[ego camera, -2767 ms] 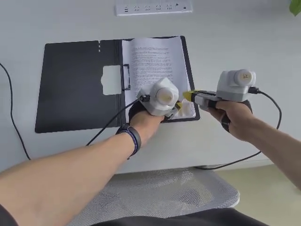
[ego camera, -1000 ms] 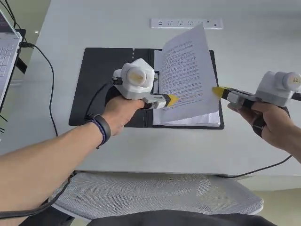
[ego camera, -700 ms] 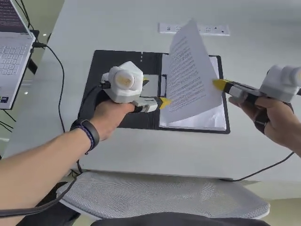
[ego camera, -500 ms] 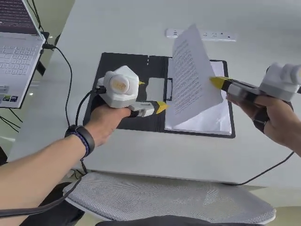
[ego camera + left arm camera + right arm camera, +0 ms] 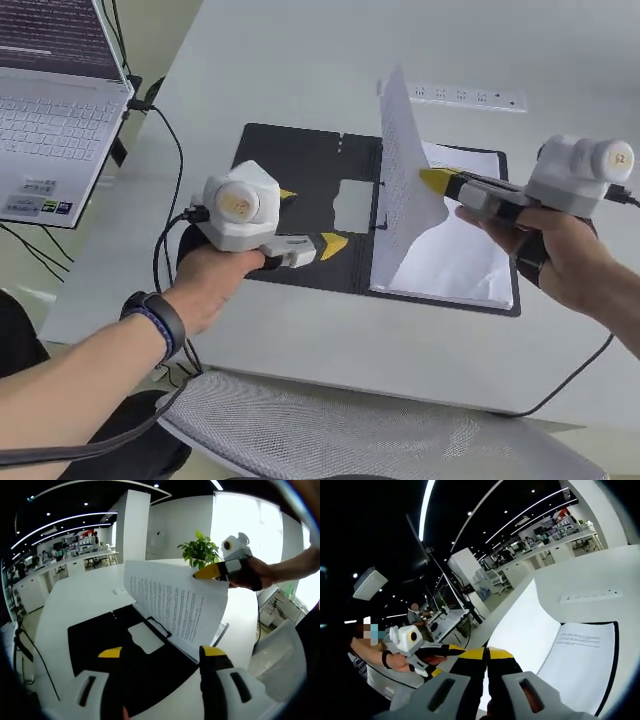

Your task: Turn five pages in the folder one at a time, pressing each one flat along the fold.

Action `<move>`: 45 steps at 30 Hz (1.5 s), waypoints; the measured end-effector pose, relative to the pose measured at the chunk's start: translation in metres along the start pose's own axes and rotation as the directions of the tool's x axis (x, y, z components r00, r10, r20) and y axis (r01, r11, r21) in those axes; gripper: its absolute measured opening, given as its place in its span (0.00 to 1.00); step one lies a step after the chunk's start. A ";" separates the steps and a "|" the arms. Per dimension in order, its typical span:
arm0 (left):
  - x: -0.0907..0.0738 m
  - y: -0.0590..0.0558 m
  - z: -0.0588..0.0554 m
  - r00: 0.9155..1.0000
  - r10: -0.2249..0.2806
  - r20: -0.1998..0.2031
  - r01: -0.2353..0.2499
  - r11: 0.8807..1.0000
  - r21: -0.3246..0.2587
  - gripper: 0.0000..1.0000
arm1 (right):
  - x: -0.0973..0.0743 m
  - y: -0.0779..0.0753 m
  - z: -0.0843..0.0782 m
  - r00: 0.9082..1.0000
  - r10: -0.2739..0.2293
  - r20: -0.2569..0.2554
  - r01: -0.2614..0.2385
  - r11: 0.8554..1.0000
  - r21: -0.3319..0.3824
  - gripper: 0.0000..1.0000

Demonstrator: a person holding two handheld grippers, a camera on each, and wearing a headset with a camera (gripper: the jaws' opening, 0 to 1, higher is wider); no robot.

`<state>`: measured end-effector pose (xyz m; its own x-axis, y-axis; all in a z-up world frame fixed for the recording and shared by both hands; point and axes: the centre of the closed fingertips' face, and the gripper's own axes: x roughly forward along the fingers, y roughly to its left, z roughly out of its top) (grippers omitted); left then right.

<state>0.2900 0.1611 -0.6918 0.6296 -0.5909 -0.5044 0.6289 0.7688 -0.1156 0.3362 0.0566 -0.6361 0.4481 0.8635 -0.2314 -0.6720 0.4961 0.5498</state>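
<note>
Pinches the outer edge of one page [image 5: 402, 170] with the right gripper [image 5: 437, 180], jaws closed tight on the paper, right of centre in the head view. Holds that sheet stood up on its bound edge, near vertical over the spine of the folder [image 5: 290, 170], most likely to carry it across to the left half without creasing it or dragging a second sheet along. Leaves the rest of the stack [image 5: 470, 265] flat on the folder's right half. Keeps the left gripper [image 5: 308, 220] low at centre-left, over the dark inside cover, jaws spread wide and gripping nothing (probably waiting to press the sheet along the fold once it lands). Looks like mid-turn, with the pressing not yet done.

Rests the open folder on a pale, smooth table [image 5: 300, 70]. Shows a power strip [image 5: 465, 97] just beyond the folder at upper right, a laptop [image 5: 50, 110] at upper left, and a mesh chair seat [image 5: 350, 420] along the bottom. Gives, in the two gripper views, a bright open office with rows of desks, ceiling spotlights and a potted plant [image 5: 200, 555].
</note>
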 end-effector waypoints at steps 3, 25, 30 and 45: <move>-0.005 0.004 -0.002 1.000 0.011 0.003 -0.011 1.000 -0.006 0.60 | 0.011 0.007 -0.003 1.000 0.015 -0.008 -0.015 1.000 0.006 0.00; -0.037 0.024 -0.010 0.997 0.071 0.033 -0.069 0.996 -0.059 0.60 | 0.082 0.038 -0.049 0.991 0.080 -0.110 -0.074 0.995 0.064 0.00; -0.045 0.026 -0.014 0.996 0.081 0.035 -0.079 0.995 -0.067 0.60 | 0.096 0.038 -0.065 0.987 0.080 -0.142 -0.068 0.994 0.082 0.00; -0.054 0.029 -0.022 0.995 0.100 0.029 -0.097 0.991 -0.092 0.59 | 0.126 0.022 -0.109 0.971 0.028 -0.237 0.000 0.993 0.117 0.00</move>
<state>0.2645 0.2200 -0.6865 0.7021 -0.5181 -0.4885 0.5206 0.8415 -0.1442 0.3137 0.1864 -0.7409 0.2766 0.8739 -0.3997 -0.5986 0.4821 0.6398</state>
